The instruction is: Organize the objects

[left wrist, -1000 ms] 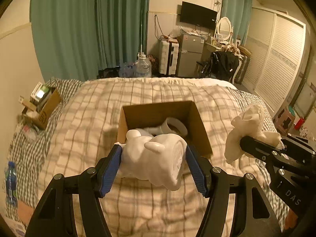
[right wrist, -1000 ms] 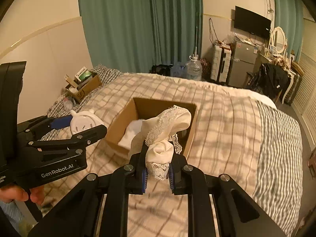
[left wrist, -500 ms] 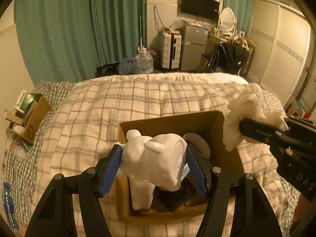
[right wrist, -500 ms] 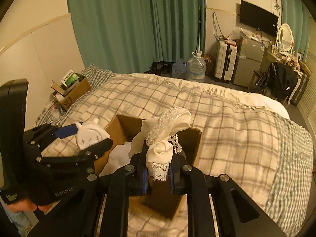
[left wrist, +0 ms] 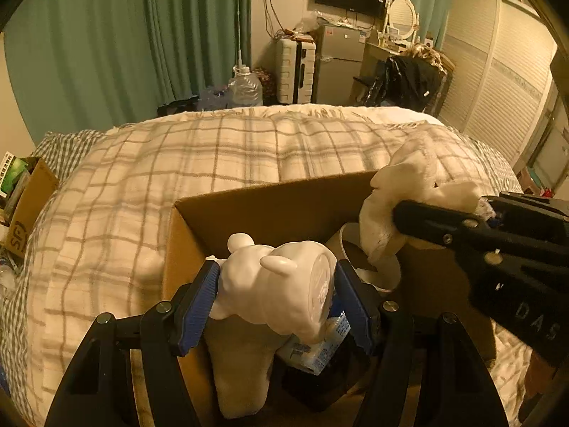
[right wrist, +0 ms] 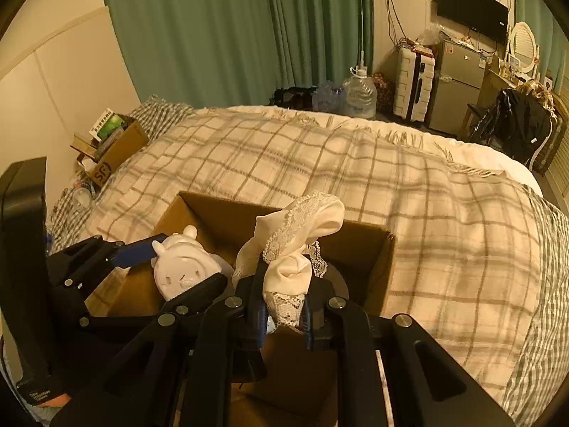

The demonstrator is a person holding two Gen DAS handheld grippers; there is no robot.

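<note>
An open cardboard box point(left wrist: 270, 203) point(right wrist: 373, 249) lies on the checked bed blanket. My left gripper point(left wrist: 275, 281) is shut on a white animal-shaped figurine point(left wrist: 277, 284) point(right wrist: 185, 270), held over the box's left half. My right gripper point(right wrist: 282, 299) is shut on a bunched cream cloth with lace trim point(right wrist: 298, 245) point(left wrist: 402, 195), held over the box's right half. Inside the box I see a white ring-shaped thing point(left wrist: 377, 274), a pale folded cloth point(left wrist: 238, 366) and a blue-and-white packet point(left wrist: 316, 348).
A second cardboard box with packets point(right wrist: 113, 142) point(left wrist: 25, 192) sits at the bed's left edge by the wall. Water jugs point(right wrist: 359, 94), a suitcase point(right wrist: 414, 82), a small fridge point(right wrist: 455, 89) and a chair with dark clothes point(right wrist: 515, 121) stand beyond the bed's far end.
Both grippers have moved forward and down, from short of the box to over its opening, each still holding its item. The box now fills the lower part of both views.
</note>
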